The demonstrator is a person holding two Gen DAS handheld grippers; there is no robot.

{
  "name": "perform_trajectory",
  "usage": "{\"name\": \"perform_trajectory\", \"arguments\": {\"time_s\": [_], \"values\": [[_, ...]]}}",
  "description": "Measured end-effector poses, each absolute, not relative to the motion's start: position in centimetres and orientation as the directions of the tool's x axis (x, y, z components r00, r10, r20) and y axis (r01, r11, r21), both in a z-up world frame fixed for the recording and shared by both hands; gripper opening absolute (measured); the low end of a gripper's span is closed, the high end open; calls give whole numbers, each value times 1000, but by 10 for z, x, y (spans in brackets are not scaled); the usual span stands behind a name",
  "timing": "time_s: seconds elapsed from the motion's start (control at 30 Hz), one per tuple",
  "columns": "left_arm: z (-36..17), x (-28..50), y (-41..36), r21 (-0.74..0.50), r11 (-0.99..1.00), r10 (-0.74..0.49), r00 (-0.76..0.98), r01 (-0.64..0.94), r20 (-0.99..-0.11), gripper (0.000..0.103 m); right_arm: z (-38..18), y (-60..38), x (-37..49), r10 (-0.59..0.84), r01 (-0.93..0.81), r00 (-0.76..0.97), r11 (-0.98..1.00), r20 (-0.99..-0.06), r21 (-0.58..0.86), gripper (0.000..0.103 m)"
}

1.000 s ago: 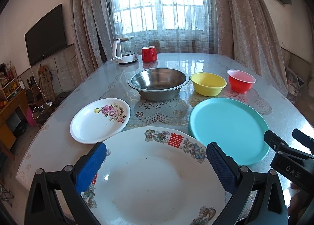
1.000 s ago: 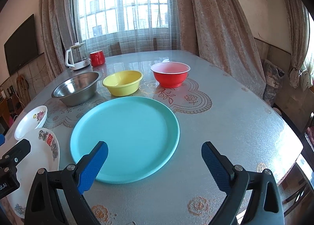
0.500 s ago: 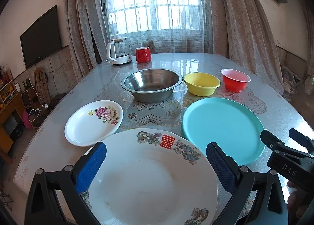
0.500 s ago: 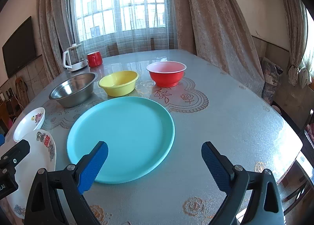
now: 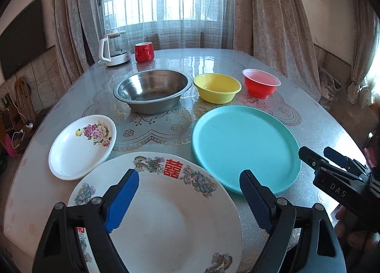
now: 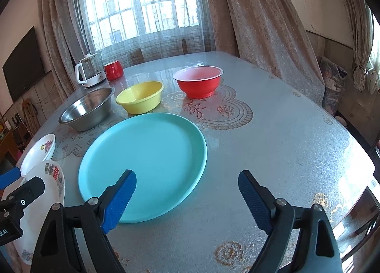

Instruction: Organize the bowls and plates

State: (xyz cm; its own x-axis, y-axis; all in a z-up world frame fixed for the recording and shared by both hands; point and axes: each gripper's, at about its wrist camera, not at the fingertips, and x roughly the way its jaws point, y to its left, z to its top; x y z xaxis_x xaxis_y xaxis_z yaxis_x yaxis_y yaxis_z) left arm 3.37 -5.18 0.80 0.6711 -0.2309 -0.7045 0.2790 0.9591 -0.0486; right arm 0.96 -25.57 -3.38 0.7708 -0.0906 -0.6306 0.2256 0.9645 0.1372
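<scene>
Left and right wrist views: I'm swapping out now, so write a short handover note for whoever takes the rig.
Left hand-held gripper: open, empty, over the big white plate.
Right hand-held gripper: open, empty, at the near edge of the teal plate.
Small floral plate lies at the left. Steel bowl, yellow bowl and red bowl stand in a row behind.
Done: nothing stacked.
Left: stack plates, nest bowls.

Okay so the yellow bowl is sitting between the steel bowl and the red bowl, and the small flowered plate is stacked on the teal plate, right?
Not quite. The yellow bowl does sit between the steel bowl and the red bowl, but the small flowered plate lies on the table by itself, apart from the teal plate, as the left wrist view shows.
</scene>
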Motion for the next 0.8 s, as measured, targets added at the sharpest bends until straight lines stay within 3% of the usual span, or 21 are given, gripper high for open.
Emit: {"name": "perform_trajectory", "arguments": {"time_s": [0.07, 0.1, 0.13, 0.23, 0.4, 0.5, 0.8], "values": [[5, 50, -46, -147, 946, -298, 592, 291, -749, 61, -34, -261, 13, -86, 224, 766, 965, -637, 139, 56], [3, 58, -45, -174, 940, -315, 554, 293, -770, 44, -35, -264, 16, -74, 222, 762, 963, -644, 151, 50], [1, 66, -45, -190, 938, -323, 528, 291, -785, 37, -37, -268, 18, -59, 221, 756, 960, -652, 169, 41], [1, 83, -45, -226, 925, -359, 508, 305, -783, 36, -44, -281, 27, -6, 221, 729, 949, -684, 227, 34], [2, 110, -58, -173, 928, -320, 474, 329, -820, 36, -54, -290, 41, 60, 199, 691, 942, -721, 270, 34], [-5, 127, -67, -146, 928, -296, 438, 344, -849, 25, -59, -291, 47, 82, 196, 672, 939, -736, 284, 34], [-27, 160, -95, -68, 924, -216, 366, 377, -905, 18, -59, -284, 54, 62, 158, 657, 963, -751, 218, 34]]}}
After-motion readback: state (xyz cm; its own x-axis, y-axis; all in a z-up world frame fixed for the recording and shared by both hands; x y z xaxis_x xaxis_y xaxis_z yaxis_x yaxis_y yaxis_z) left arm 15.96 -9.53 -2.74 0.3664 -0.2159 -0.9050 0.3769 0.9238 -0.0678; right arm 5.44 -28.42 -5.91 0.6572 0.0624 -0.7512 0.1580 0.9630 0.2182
